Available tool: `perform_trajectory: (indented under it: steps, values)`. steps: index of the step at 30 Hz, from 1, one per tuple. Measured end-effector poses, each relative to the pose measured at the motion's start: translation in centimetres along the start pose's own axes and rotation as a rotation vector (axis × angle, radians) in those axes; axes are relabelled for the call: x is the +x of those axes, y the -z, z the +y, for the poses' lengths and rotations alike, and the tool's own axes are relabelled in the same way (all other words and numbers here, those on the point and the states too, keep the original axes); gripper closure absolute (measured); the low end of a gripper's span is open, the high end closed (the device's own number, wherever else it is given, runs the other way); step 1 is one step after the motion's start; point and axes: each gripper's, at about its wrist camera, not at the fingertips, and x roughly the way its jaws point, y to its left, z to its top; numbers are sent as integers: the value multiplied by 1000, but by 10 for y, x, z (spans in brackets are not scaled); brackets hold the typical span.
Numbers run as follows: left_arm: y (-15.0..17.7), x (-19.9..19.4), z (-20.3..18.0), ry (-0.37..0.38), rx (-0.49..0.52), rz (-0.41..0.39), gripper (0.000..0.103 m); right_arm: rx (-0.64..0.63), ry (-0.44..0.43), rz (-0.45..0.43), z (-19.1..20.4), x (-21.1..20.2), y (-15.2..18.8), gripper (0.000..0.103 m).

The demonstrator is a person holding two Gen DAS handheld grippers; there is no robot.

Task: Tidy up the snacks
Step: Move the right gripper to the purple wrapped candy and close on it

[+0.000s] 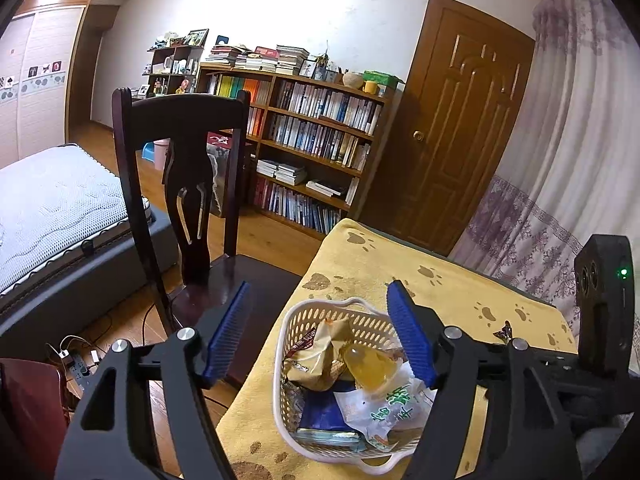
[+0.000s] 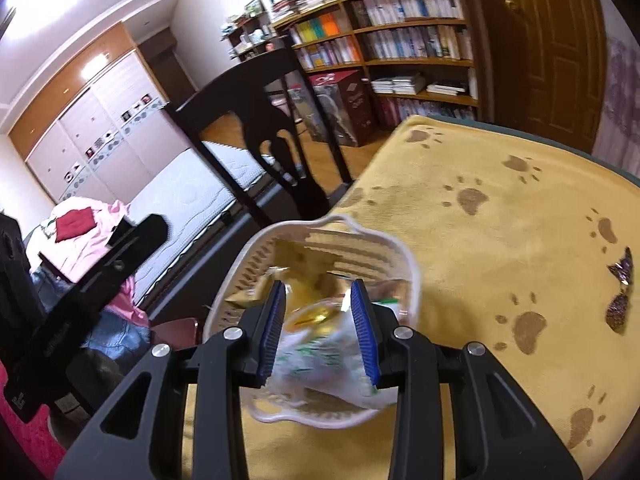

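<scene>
A white perforated basket stands on the yellow paw-print cloth near the table's left edge. It holds brown packets, a yellow jelly cup, a white packet with green print and a blue packet. My left gripper hangs open above the basket, holding nothing. My right gripper is open just over the basket's contents, in a blurred view; its black body shows right of the basket. A purple-wrapped candy lies loose on the cloth.
A dark wooden chair stands against the table's left side. Behind it are a bed, a full bookshelf and a brown door. A curtain hangs at the right. A power strip lies on the floor.
</scene>
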Motion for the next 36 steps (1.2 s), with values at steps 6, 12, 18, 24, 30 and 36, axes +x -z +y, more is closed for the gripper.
perform_trajectory:
  steps: [6, 12, 18, 24, 30, 36]
  values:
    - [6, 1, -17, 15, 38, 11, 32, 45, 103, -8, -48, -21, 10, 69]
    - [16, 4, -45, 44, 103, 33, 32, 143, 231, -20, -118, -50, 20, 69]
    - [36, 9, -92, 100, 218, 75, 32, 217, 303, -32, -172, -77, 29, 69]
    - [69, 17, -145, 169, 338, 145, 32, 259, 339, -28, -204, -89, 40, 69]
    - [104, 16, -192, 247, 473, 187, 32, 324, 353, -20, -238, -88, 39, 59]
    - [118, 13, -207, 282, 513, 194, 32, 391, 347, 7, -265, -59, 27, 58]
